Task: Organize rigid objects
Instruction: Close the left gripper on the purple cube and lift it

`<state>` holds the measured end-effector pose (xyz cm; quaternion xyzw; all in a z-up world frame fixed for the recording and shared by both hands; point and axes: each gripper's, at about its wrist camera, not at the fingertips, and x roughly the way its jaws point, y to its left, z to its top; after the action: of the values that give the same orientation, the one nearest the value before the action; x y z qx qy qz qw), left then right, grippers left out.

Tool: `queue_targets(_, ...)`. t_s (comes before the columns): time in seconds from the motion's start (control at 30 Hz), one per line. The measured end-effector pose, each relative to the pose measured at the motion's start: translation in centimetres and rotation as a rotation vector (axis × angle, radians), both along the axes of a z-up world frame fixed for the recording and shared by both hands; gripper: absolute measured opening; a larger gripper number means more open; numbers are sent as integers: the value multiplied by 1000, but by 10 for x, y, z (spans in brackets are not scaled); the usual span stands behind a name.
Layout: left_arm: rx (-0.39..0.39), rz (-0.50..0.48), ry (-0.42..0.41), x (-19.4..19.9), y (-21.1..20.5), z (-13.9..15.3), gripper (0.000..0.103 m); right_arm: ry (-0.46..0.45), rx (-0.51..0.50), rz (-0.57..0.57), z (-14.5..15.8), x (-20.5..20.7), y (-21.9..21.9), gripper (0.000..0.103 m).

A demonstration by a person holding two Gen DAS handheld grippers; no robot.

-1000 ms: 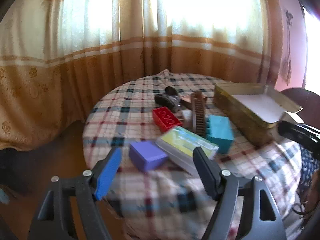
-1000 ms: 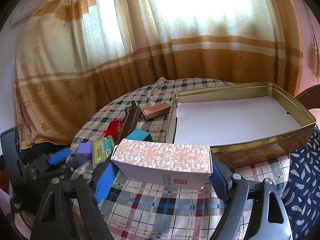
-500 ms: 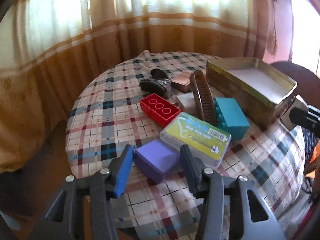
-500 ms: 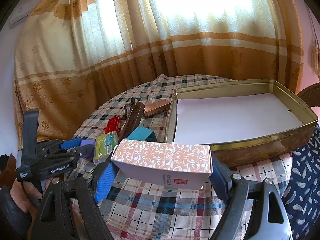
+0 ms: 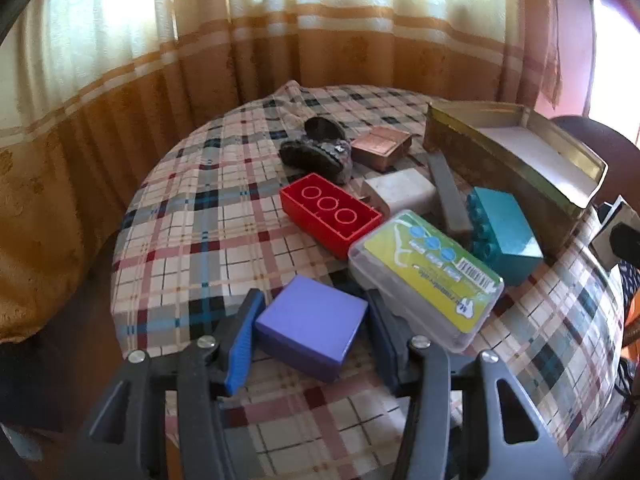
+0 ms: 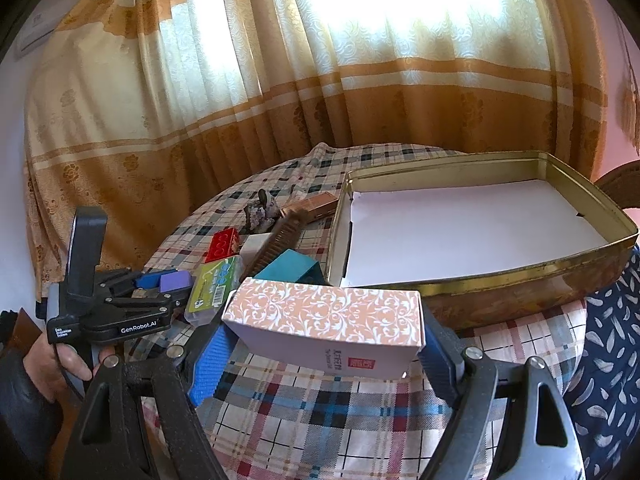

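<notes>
Purple block (image 5: pixel 312 322): lower centre of the left wrist view, on the checked tabletop (image 5: pixel 208 240), between the jaws of the left gripper (image 5: pixel 310 334); jaws just closed in from wide, now narrow, pads against both flanks. Seated askew, one corner forward.
Risk: block twisting out on lift through the skewed hold. Right-hand finger (image 5: pixel 384 340) hard beside the clear case with yellow label (image 5: pixel 424 276); case likely nudged or dragged.
Patterned carton (image 6: pixel 332 324): lower centre of the right wrist view, spanned lengthwise by the right gripper (image 6: pixel 320 350), jaws wide and clamped on both ends. Risk: sagging or pivoting, or clipping the tin's rim.
Gold tin (image 6: pixel 520 292): right of frame, white paper liner only, no objects inside.
Red brick (image 5: pixel 330 214), teal brick (image 5: pixel 504 232): loose, mid-frame.
</notes>
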<state>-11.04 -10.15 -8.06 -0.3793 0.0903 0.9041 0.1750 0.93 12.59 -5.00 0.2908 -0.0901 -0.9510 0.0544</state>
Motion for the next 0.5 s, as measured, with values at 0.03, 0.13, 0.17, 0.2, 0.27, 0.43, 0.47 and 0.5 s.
queue_targets(0.03, 5, 13, 7, 2, 1, 0, 51, 4, 1, -5, 1, 1, 1, 84)
queue_targets(0.13, 58, 54, 10, 8, -1, 2, 51, 9, -6, -14, 1, 1, 4, 84)
queue_targets(0.17, 78, 68, 11, 12, -2, 4, 51, 10, -7, -14, 2, 0, 5, 84)
queue_targets(0.2, 88, 74, 11, 13, -2, 5, 51, 12, -6, -16, 2, 0, 6, 84)
queue_targets(0.27, 118, 85, 22, 21, -3, 10, 51, 19, -8, -21, 3, 0, 7, 84)
queue_targets(0.43, 157, 105, 43, 30, -2, 22, 51, 32, -16, -26, 6, 1, 9, 84)
queue_targets(0.47, 171, 108, 48, 32, -1, 25, 51, 37, -16, -27, 7, 2, 9, 84)
queue_targets(0.5, 177, 107, 53, 33, -1, 28, 51, 47, -17, -29, 9, 4, 10, 84)
